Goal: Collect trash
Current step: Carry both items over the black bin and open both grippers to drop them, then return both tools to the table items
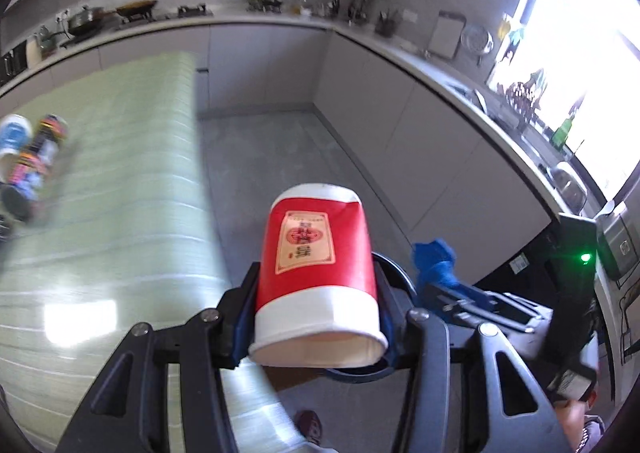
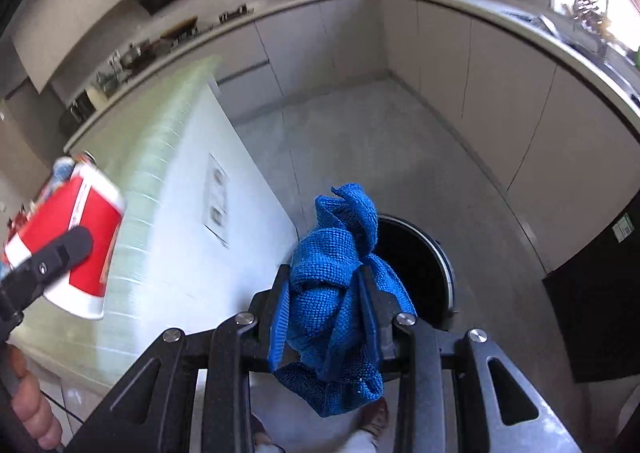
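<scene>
My left gripper [image 1: 316, 293] is shut on a red and white paper cup [image 1: 316, 265], held upside down with its mouth toward the camera. The same cup [image 2: 76, 237] shows at the left edge of the right wrist view, off the table's edge. My right gripper [image 2: 324, 277] is shut on a bunched blue cloth [image 2: 332, 293], also seen as the blue cloth [image 1: 436, 261] beside the cup. Below both stands a round black trash bin [image 2: 420, 265] on the floor, open at the top. Its dark rim [image 1: 398, 273] peeks out behind the cup.
A table with a pale green striped cloth [image 1: 100, 213] fills the left, with cans [image 1: 36, 157] and a blue and white cup [image 1: 14, 133] lying on it. Its white side panel [image 2: 192, 253] faces the bin. Grey floor [image 2: 360, 141], L-shaped counter [image 2: 480, 13], a black appliance [image 2: 600, 293]. A person's hand [image 2: 28, 405] and shoe [image 2: 376, 417] are low.
</scene>
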`<state>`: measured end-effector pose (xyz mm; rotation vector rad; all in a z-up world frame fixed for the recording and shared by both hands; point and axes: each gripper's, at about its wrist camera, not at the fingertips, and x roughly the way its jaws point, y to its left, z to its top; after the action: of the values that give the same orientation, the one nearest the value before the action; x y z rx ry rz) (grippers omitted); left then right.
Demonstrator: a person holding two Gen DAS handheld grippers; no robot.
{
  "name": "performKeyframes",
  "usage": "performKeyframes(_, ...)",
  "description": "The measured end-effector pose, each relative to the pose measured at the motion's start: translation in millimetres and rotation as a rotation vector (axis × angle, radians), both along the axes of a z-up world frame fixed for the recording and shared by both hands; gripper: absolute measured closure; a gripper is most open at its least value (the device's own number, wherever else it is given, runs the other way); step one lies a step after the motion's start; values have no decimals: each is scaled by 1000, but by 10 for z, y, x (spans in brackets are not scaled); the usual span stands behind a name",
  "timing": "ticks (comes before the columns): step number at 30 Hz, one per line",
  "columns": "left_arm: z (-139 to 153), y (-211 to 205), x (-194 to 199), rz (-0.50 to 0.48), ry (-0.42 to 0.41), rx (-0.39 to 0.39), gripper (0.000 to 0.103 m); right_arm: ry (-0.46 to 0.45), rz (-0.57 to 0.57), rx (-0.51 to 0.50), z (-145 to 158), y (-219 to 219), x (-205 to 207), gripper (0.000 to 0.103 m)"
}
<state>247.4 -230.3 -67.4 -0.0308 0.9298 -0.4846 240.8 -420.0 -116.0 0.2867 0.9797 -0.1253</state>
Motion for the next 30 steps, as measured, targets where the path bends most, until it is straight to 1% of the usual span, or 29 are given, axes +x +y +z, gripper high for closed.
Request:
performKeyframes(1, -106, -146, 21, 0, 14, 18, 52, 20, 15, 12, -104, -89, 41, 69)
performKeyframes(3, -222, -309, 2, 3, 35, 42, 52, 50, 42, 24, -309, -214, 111, 69)
performKeyframes(4, -330, -390, 26, 9, 51, 59, 52, 64, 53, 31, -397, -261, 143, 69)
performKeyframes(7, -526, -527, 48, 27, 76, 95, 51, 92, 78, 54, -659, -392, 228, 69)
performKeyframes(9, -682, -590, 94, 38, 101, 120, 49, 110, 91, 70, -813, -455, 301, 64)
performKeyframes(10, -716, -606, 103, 42, 107, 127, 47, 116, 94, 73, -872, -494, 324, 60)
performKeyframes(11, -795, -627, 131, 50, 115, 137, 40, 122, 96, 74, -926, -539, 329, 52)
performKeyframes(12, -829, -671, 147, 54, 120, 144, 35, 122, 93, 76, -974, -579, 359, 47)
performKeyframes(15, -1041, -804, 234, 47, 173, 149, 32, 110, 74, 73, -1026, -721, 382, 46)
performKeyframes(17, -1136, -928, 287, 56, 194, 181, 32, 94, 53, 68, -1008, -781, 349, 46)
performKeyframes(19, -1084, -919, 298, 71, 201, 185, 32, 77, 42, 50, -948, -838, 320, 46)
performKeyframes(22, -768, -881, 272, 100, 130, 171, 31, 68, 33, 57, -850, -896, 296, 46)
performKeyframes(24, -596, -854, 236, 104, 101, 180, 31, 64, 26, 52, -782, -879, 285, 46)
performKeyframes(25, -466, -817, 205, 106, 83, 187, 30, 63, 22, 51, -732, -864, 278, 46)
performKeyframes(27, -293, -749, 172, 109, 73, 186, 30, 57, 11, 65, -636, -844, 252, 46)
performKeyframes(30, -23, -608, 114, 120, 63, 164, 30, 27, 7, 61, -392, -746, 202, 45)
